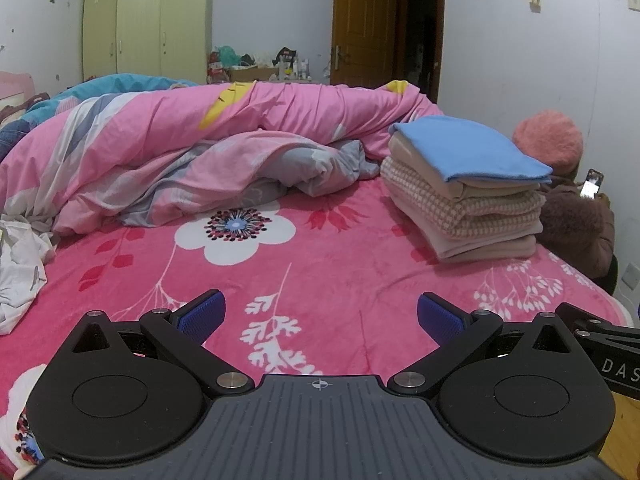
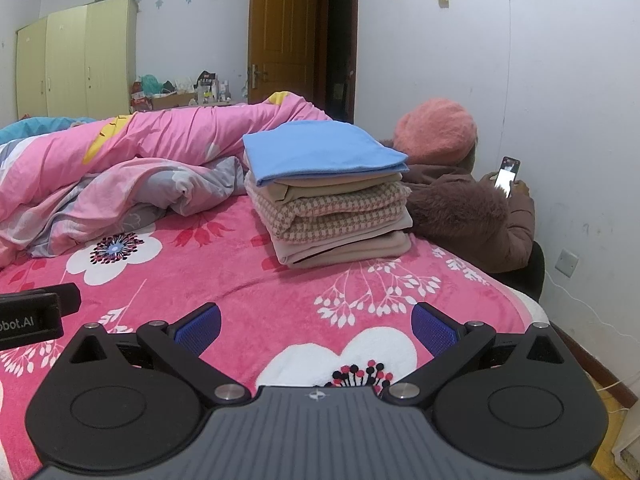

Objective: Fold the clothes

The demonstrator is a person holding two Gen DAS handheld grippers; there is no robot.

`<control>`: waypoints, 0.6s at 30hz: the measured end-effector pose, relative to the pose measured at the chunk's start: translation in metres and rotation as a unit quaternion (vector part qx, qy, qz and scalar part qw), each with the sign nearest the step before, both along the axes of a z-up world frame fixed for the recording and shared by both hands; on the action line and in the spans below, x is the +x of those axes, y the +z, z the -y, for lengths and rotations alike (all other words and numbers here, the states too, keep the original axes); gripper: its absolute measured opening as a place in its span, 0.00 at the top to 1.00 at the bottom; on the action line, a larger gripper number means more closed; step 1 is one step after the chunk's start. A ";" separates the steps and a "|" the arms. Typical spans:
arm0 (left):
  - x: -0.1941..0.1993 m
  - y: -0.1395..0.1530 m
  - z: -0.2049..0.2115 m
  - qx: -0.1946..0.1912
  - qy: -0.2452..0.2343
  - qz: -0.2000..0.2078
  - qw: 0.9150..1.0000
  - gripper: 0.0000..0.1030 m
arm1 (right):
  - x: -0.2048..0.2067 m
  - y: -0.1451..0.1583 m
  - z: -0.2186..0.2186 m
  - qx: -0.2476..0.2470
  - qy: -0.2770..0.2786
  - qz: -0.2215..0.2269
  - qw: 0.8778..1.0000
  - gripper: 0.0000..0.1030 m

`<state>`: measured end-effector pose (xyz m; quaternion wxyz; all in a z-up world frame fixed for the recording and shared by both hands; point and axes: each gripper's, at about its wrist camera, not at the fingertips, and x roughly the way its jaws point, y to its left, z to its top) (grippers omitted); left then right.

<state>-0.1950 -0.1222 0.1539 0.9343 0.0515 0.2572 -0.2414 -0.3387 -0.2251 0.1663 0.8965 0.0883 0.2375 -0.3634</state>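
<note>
A stack of folded clothes (image 1: pixel 468 196) (image 2: pixel 332 204) rests on the pink flowered bed blanket (image 1: pixel 320 264) (image 2: pixel 224 280), with a blue piece on top, beige and checked pieces under it. A crumpled white garment (image 1: pixel 20 268) lies at the bed's left edge in the left wrist view. My left gripper (image 1: pixel 320 316) hovers open over the blanket near the front edge, nothing between its blue pads. My right gripper (image 2: pixel 316 318) is open too and holds nothing, with the stack ahead of it. Part of the left gripper's body (image 2: pixel 36 312) shows at the left of the right wrist view.
A rumpled pink duvet (image 1: pixel 200 148) (image 2: pixel 140 160) is heaped across the back of the bed. A person in a pink hat (image 1: pixel 548 142) (image 2: pixel 436 132) sits beside the bed's right side, looking at a phone (image 2: pixel 506 176). Wardrobe (image 1: pixel 148 24) and wooden door (image 1: pixel 360 20) stand behind.
</note>
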 end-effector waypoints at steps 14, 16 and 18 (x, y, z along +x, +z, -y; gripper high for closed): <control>-0.001 0.001 0.001 0.001 0.001 0.001 1.000 0.00 | 0.002 0.000 0.001 -0.001 0.001 0.001 1.000 0.00; -0.001 0.001 0.001 0.001 0.001 0.001 1.000 0.00 | 0.002 0.000 0.001 -0.001 0.002 0.001 1.000 0.00; 0.000 0.001 0.001 0.001 0.001 0.001 1.000 0.00 | 0.002 0.001 0.000 -0.001 0.002 0.001 1.000 0.00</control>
